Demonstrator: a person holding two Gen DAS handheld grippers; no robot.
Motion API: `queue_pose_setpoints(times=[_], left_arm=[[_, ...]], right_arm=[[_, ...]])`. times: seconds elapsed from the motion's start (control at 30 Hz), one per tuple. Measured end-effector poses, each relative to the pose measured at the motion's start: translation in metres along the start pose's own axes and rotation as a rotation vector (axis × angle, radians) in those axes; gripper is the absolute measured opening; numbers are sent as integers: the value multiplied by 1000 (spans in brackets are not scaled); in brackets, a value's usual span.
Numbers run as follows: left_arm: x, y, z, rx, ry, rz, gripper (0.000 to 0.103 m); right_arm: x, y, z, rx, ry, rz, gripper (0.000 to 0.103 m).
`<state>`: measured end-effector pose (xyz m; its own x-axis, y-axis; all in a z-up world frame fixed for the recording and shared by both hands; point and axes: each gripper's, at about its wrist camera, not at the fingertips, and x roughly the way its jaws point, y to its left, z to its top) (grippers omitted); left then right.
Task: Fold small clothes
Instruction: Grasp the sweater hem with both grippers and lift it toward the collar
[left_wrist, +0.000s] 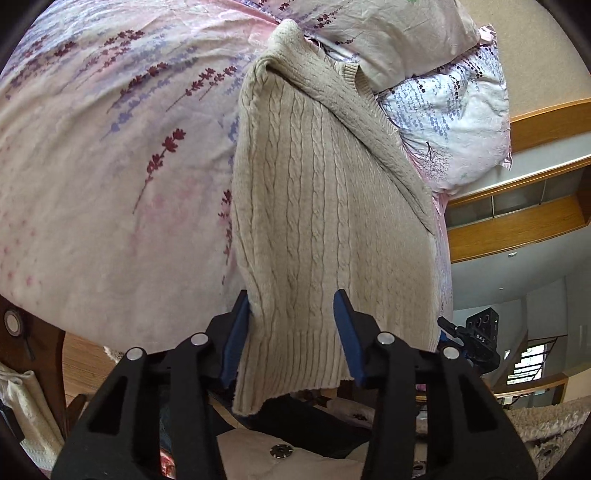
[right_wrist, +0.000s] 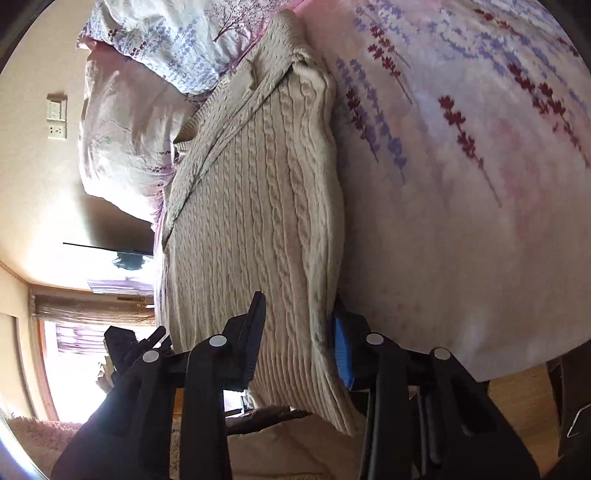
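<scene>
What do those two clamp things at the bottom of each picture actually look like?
Both are alike. The left gripper and right gripper have chunky matte-black angular arms with round silver rivets at the joints. Their fingers are flat black blades faced with blue pads. No cables or markings are visible.

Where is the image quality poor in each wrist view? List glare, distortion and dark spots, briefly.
Left wrist view: fisheye bends the floral bedsheet and wooden shelves; corners vignette black; cable-knit sweater evenly lit and sharp. Right wrist view: window blown out white at lower left, glare washing the wall; right gripper nearly silhouetted; same barrel distortion.
</scene>
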<state>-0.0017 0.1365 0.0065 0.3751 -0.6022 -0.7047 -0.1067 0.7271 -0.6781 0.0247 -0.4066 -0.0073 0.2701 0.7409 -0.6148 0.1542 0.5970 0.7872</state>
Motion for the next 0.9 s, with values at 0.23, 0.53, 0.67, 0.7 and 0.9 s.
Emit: queue_pose_setpoints(times=[0.23, 0.53, 0.67, 0.7, 0.9], left_arm=[[9, -7, -16, -6, 76, -56, 38], [21, -5, -13, -44, 164, -99, 26], [24, -2, -11, -66, 189, -119, 27], [24, -2, -10, -67, 194, -122, 28], [26, -8, -7, -48, 204, -88, 10]], right_arm=[[15, 7, -20, -24, 76, 47, 25], [23, 13, -23, -47, 103, 45, 18], [24, 12, -26, -58, 105, 41, 13], [24, 12, -26, -58, 102, 42, 12], [23, 13, -29, -89, 75, 24, 7]])
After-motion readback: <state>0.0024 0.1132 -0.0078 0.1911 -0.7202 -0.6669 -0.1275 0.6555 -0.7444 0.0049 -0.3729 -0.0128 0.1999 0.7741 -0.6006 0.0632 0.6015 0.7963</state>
